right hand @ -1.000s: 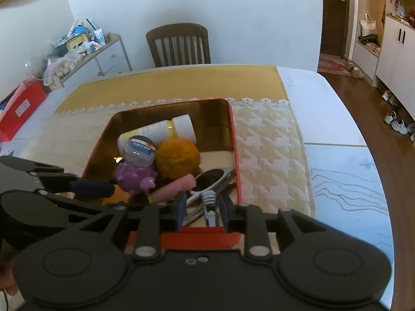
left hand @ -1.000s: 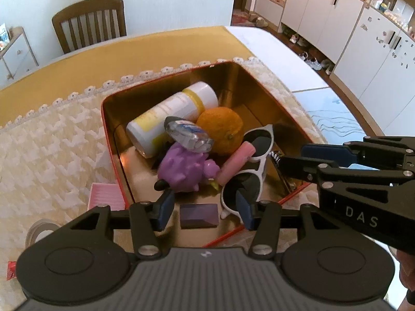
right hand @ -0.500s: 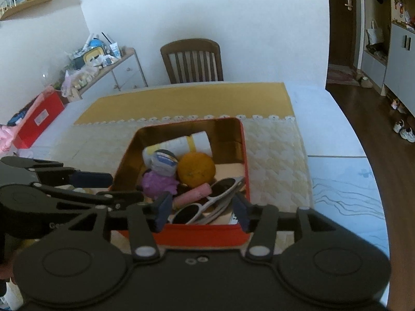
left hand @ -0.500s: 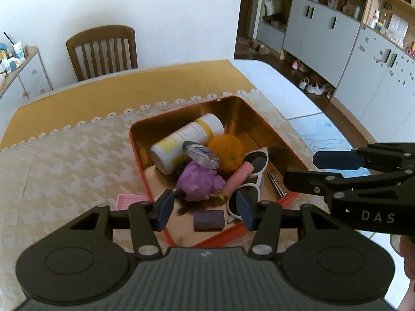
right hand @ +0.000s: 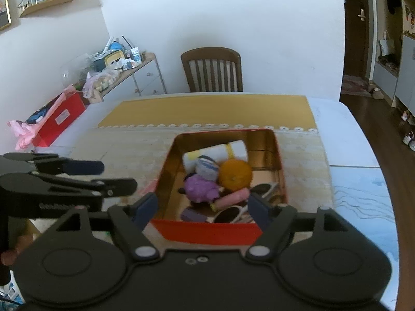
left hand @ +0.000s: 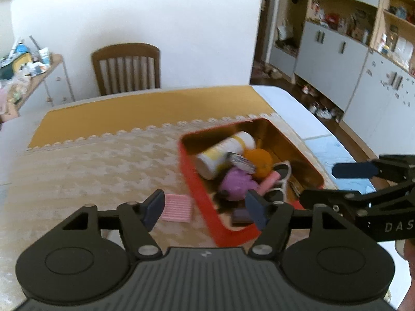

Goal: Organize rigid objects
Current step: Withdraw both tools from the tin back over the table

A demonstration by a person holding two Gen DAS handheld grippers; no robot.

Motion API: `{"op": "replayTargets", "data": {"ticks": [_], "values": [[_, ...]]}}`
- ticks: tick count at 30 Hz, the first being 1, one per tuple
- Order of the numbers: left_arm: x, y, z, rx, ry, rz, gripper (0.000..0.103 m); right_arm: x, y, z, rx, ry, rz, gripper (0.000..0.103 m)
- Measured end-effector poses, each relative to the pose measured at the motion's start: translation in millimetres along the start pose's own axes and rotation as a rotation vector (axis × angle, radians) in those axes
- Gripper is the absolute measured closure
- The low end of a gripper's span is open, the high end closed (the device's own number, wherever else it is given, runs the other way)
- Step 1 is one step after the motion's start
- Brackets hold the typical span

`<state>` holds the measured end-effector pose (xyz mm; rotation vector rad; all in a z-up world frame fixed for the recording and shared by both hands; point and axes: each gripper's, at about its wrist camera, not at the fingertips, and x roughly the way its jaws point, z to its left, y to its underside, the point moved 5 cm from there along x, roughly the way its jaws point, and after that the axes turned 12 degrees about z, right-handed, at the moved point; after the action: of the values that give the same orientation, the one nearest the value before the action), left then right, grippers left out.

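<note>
A red tin with a gold inside point(left hand: 199, 197) point(right hand: 207, 230) sits on the patterned cloth. It holds a white and yellow bottle point(left hand: 223, 153) point(right hand: 215, 153), an orange point(left hand: 259, 160) point(right hand: 234, 175), a purple toy point(left hand: 234, 184) point(right hand: 201, 188), a pink tube point(right hand: 232, 199), white sunglasses point(right hand: 233, 213) and a dark purple block point(right hand: 193, 216). A pink striped pad point(left hand: 177, 208) lies on the cloth left of the tin. My left gripper point(left hand: 206, 207) is open and empty, above the tin's near left corner. My right gripper point(right hand: 203, 208) is open and empty, above the tin's near edge.
A wooden chair point(left hand: 127, 68) point(right hand: 212, 68) stands at the table's far side. A yellow runner point(right hand: 207, 110) crosses the far part of the table. A cluttered side cabinet point(right hand: 122, 77) and a red box point(right hand: 58, 119) are at left. Cupboards point(left hand: 350, 59) line the right wall.
Both grippers have pulled back and up from the tin. The right gripper opened and left the metal clip in the tin. The left view has swung leftward, showing the pink pad.
</note>
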<state>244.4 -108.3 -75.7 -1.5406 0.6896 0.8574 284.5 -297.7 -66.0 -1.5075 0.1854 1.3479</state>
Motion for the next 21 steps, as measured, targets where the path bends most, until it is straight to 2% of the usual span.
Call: {"op": "replayTargets", "data": {"ticks": [4,8,15,21], "values": [[-11,6,26,-0.022,-0.024,-0.019,0.025,4,-1,18,0.001,-0.001,-0.001,0.016],[-18,13,56,-0.047,-0.044,-0.036,0.023,11,-2,38,0.001,0.008,0.006,0.007],[-29,25,106,-0.063,-0.071,-0.046,0.02,27,0,75,0.014,0.001,0.032,0.003],[-24,38,146,-0.051,-0.081,-0.01,0.02,42,4,104,0.024,0.013,0.056,0.003]]}}
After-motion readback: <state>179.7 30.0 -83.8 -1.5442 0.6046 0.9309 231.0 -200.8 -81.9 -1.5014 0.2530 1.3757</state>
